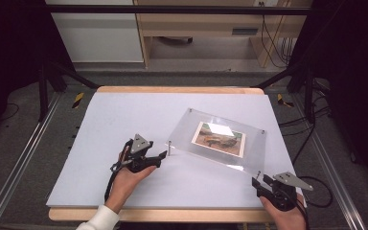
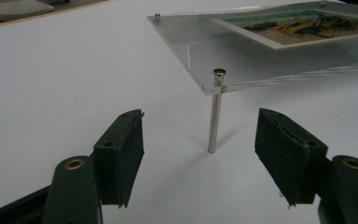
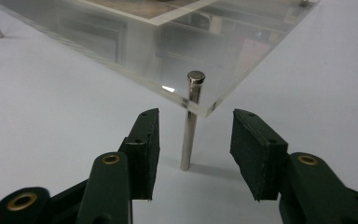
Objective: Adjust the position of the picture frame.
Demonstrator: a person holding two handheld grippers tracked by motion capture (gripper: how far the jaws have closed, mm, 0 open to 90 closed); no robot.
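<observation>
Item under inspection: a clear acrylic picture frame (image 1: 220,139), a thick transparent slab with a printed photograph (image 1: 219,139) with a white border sandwiched at its centre, standing on slim polished metal legs on the white table (image 1: 124,120). Taking the frame as reference, the left gripper (image 1: 163,155) sits just off its near-left corner and the right gripper (image 1: 255,182) just off its near-right corner. In the left gripper view the left leg (image 2: 214,112) stands upright between the spread jaws, untouched, with clear space on both sides; in the right gripper view the right leg (image 3: 190,123) likewise stands between parted jaws, closer to one pad, with no contact visible. Neither tool holds anything. Materials: the slab is rigid, glossy and sharp-edged, with mirror-like reflections underneath; the legs are thin smooth cylinders with small round caps above the slab; the pads (image 2: 128,158) are dark, matte and slightly textured. Handling judgement: the slab appears stiff and moderately heavy for its size, slippery on its faces and liable to scratch or chip at the corners. The legs are likely the practical hold, though narrow and smooth, so a pinch could slip or twist them in their sockets; gripping both together, high under the slab, should keep it level.
</observation>
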